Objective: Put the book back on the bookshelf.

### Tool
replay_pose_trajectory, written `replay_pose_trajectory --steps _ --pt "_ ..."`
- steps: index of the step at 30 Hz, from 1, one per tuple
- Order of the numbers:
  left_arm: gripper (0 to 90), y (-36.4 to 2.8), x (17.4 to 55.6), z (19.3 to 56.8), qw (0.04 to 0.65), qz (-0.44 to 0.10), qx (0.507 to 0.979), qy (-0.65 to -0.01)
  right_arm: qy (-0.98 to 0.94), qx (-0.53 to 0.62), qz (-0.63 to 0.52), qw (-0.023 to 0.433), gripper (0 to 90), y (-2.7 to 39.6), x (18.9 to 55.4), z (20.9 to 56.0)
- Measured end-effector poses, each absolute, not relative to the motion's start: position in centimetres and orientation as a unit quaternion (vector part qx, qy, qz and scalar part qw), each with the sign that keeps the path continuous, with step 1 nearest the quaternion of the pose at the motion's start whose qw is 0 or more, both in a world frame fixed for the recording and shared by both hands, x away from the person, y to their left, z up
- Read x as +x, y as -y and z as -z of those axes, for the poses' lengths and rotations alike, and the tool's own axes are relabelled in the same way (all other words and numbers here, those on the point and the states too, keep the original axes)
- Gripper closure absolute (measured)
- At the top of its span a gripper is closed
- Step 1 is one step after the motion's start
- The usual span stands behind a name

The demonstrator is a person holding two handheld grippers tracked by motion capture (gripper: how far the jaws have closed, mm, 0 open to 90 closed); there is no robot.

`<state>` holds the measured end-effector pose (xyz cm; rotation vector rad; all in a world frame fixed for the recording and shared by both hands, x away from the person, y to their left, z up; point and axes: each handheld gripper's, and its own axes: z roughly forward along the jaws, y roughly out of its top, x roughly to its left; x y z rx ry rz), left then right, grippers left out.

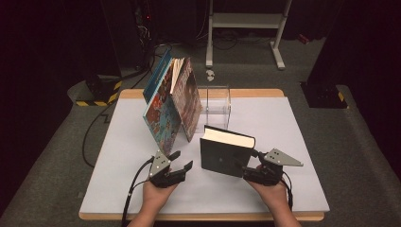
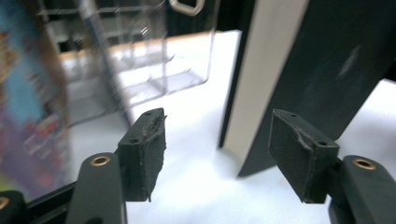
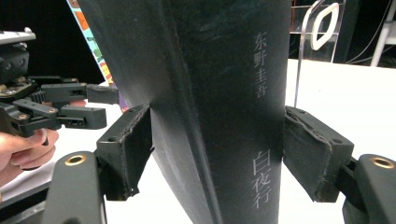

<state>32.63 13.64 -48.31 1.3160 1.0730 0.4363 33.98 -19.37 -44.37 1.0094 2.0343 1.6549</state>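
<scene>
The black book (image 1: 226,153) stands upright on its lower edge near the front middle of the table (image 1: 293,189), its long axis vertical, spine toward the right gripper (image 1: 248,169), which straddles that spine from four o'clock, pads at both covers; whether they press I cannot tell. The left gripper (image 1: 182,161) hangs released and empty at the book's nine o'clock, just beside it. At eleven o'clock two picture books (image 1: 171,101) lean tent-wise; at twelve stands a clear rack (image 1: 218,105), well apart.

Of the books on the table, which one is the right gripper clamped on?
The black hardcover, standing by itself near the table's front with the right gripper on its spine. The colourful books lean together beside the clear organizer.
</scene>
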Motion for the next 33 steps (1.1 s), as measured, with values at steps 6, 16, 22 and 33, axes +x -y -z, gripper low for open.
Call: replay_pose_trajectory --steps 6,16,22,33 --pt "32.0 -16.8 32.4 49.3 0.606 -0.214 0.579 -0.501 -0.719 0.342 -0.581 0.169 27.2 19.3 34.1 44.6" --pt "31.3 -21.3 32.6 50.8 0.552 -0.253 0.574 -0.549 -0.732 0.33 -0.571 0.173 23.4 19.2 34.6 44.3" --pt "28.9 -21.9 32.7 50.9 0.562 -0.248 0.548 -0.568 -0.733 0.309 -0.583 0.163 20.6 18.9 35.4 42.7" --pt "28.8 -21.6 32.8 51.0 0.553 -0.253 0.557 -0.566 -0.744 0.277 -0.587 0.161 29.4 18.0 35.9 41.3"
